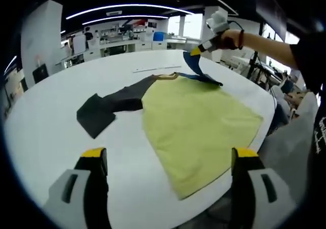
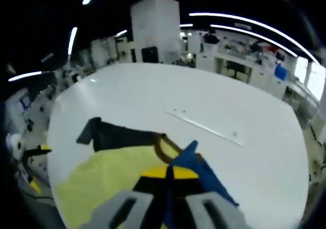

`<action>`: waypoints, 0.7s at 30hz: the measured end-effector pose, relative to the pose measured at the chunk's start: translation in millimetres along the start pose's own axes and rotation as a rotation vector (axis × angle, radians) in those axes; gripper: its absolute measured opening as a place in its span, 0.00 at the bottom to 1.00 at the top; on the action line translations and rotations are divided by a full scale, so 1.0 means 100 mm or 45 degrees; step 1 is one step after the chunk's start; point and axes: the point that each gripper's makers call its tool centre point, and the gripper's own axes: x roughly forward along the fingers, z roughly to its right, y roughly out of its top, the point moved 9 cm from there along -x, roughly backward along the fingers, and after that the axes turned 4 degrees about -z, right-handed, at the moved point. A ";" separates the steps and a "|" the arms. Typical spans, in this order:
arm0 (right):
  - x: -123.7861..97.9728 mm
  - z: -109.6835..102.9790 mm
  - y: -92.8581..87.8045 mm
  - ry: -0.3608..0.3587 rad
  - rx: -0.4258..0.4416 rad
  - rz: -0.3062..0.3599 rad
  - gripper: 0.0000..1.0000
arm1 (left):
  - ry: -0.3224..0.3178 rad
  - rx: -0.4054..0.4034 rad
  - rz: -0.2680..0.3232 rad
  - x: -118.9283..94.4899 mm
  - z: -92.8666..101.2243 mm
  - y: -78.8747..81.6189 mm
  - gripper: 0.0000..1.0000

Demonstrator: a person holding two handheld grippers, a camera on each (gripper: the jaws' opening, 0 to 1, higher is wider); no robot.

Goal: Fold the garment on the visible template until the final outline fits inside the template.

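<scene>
Here, at the bottom centre of the right gripper view, the right gripper (image 2: 170, 174) has its yellow-tipped fingers (image 2: 153, 172) clenched on the blue sleeve (image 2: 196, 170) of the garment (image 2: 109, 175), and the cloth rises between them in a peak, presumably so it can be carried over the body as a fold. In the left gripper view the same gripper sits at the upper right, held by a person's hand (image 1: 230, 38), with the blue sleeve hanging from it down to the shirt's collar edge. The left gripper (image 1: 170, 159) hovers low in its own frame with fingers (image 1: 94, 160) released and spread wide, gripping nothing, apparently waiting near the hem. The garment lies flat in the frame's centre on the white round bench (image 1: 46, 122): a yellow-green body, with a dark sleeve (image 1: 99, 112) stretched out to the left. A thin pale strip (image 2: 206, 127) lies on the bench beyond it; I cannot tell whether that belongs to the template.
</scene>
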 end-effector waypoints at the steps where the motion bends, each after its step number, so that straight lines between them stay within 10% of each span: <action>1: 0.01 -0.02 0.01 0.014 -0.006 0.004 0.00 | 0.001 -0.001 -0.002 0.00 0.00 0.00 0.99; 21: 0.30 -0.64 -0.13 0.164 -0.176 -0.032 0.00 | 0.019 0.002 0.006 -0.02 0.03 -0.02 0.99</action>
